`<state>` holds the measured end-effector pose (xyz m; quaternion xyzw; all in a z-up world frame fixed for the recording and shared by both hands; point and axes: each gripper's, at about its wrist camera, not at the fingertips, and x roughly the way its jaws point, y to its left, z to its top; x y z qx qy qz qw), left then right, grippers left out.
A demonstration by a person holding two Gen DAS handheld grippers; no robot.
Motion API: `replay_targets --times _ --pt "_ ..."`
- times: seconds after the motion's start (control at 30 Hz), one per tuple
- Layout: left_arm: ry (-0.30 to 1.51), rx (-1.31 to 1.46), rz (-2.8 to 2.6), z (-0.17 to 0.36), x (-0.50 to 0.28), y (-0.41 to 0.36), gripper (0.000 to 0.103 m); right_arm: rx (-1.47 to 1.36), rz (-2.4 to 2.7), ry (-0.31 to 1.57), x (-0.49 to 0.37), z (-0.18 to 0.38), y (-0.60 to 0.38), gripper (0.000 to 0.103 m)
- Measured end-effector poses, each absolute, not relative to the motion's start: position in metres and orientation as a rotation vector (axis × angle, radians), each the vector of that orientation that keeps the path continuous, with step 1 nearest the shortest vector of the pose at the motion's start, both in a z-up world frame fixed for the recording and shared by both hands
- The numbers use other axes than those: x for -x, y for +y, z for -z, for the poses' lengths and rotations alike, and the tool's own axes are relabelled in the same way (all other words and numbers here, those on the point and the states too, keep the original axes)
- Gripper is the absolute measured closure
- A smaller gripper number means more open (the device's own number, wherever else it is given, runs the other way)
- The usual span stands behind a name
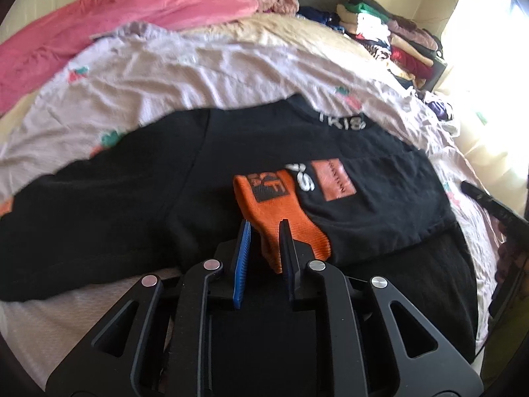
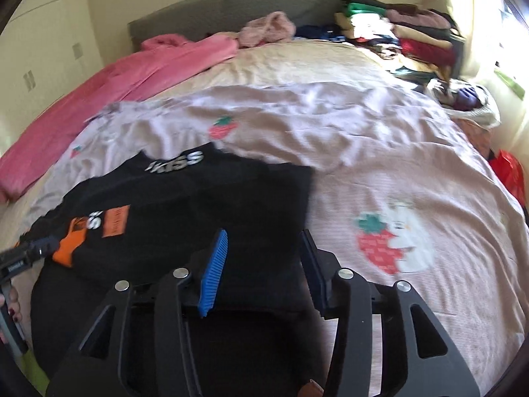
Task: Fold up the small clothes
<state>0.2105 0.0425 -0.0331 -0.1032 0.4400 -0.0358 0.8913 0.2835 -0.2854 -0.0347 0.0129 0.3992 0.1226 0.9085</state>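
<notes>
A black sweatshirt with white lettering and an orange patch lies spread on the bed, and it also shows in the right wrist view. Its orange sleeve cuff is folded over onto the chest. My left gripper is shut on that cuff, with orange fabric filling the narrow gap between the blue pads. From the right wrist view the cuff shows at the far left with the left gripper's tip on it. My right gripper stands open just above the sweatshirt's right side, with nothing between its fingers.
The bed has a pale pink strawberry-print sheet. A pink blanket lies along its left side below a grey headboard. A stack of folded clothes fills the far right corner, with a loose heap and a red bag nearby.
</notes>
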Motion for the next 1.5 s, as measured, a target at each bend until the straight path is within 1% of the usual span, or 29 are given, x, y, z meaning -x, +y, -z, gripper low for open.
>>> replay_targets --times 0.07,0.1,0.13,0.17,0.33,0.37,0.47,0.7,0.73,0.77,0.8,1.17,1.23,1.27,1.4,1.5 --pt "0.912 0.211 0.083 0.026 -0.211 0.040 0.090 -0.014 -0.289 0.844 -0.285 0.040 -0.268 0.057" --pt "0.914 0.208 0.088 0.024 -0.211 0.039 0.085 -0.007 -0.298 0.853 -0.284 0.042 -0.262 0.056" --pt "0.923 0.195 0.085 0.024 -0.214 0.036 0.083 0.005 -0.310 0.865 -0.285 0.046 -0.254 0.056" --pt "0.937 0.174 0.079 0.026 -0.216 0.032 0.082 0.009 -0.318 0.874 -0.286 0.049 -0.247 0.053" --pt "1.015 0.171 0.066 0.055 -0.221 0.028 0.082 0.026 -0.325 0.938 -0.288 0.070 -0.229 0.051" --pt "1.031 0.175 0.062 0.063 -0.221 0.029 0.081 0.037 -0.312 0.960 -0.288 0.076 -0.227 0.047" --pt "1.019 0.201 0.071 0.070 -0.218 0.033 0.080 0.040 -0.295 0.996 -0.289 0.088 -0.226 0.047" --pt "0.994 0.199 0.077 0.057 -0.211 0.034 0.080 0.025 -0.302 0.969 -0.280 0.077 -0.227 0.045" --pt "0.989 0.193 0.079 0.055 -0.211 0.034 0.080 0.020 -0.303 0.961 -0.278 0.074 -0.228 0.044" --pt "0.987 0.191 0.079 0.053 -0.210 0.033 0.080 0.014 -0.304 0.953 -0.277 0.071 -0.229 0.039" --pt "0.986 0.194 0.081 0.052 -0.209 0.033 0.080 0.009 -0.304 0.947 -0.276 0.069 -0.229 0.036" --pt "0.954 0.197 0.086 0.036 -0.201 0.036 0.080 -0.007 -0.300 0.910 -0.264 0.053 -0.230 0.036" --pt "0.945 0.192 0.076 0.033 -0.198 0.041 0.076 -0.010 -0.297 0.904 -0.261 0.050 -0.229 0.024" --pt "0.939 0.188 0.067 0.031 -0.196 0.044 0.075 -0.013 -0.295 0.896 -0.260 0.048 -0.228 0.021" --pt "0.918 0.200 0.050 0.023 -0.188 0.057 0.073 -0.012 -0.307 0.868 -0.251 0.036 -0.221 0.020" --pt "0.904 0.216 0.038 0.016 -0.182 0.066 0.065 -0.011 -0.321 0.846 -0.245 0.028 -0.214 0.018"
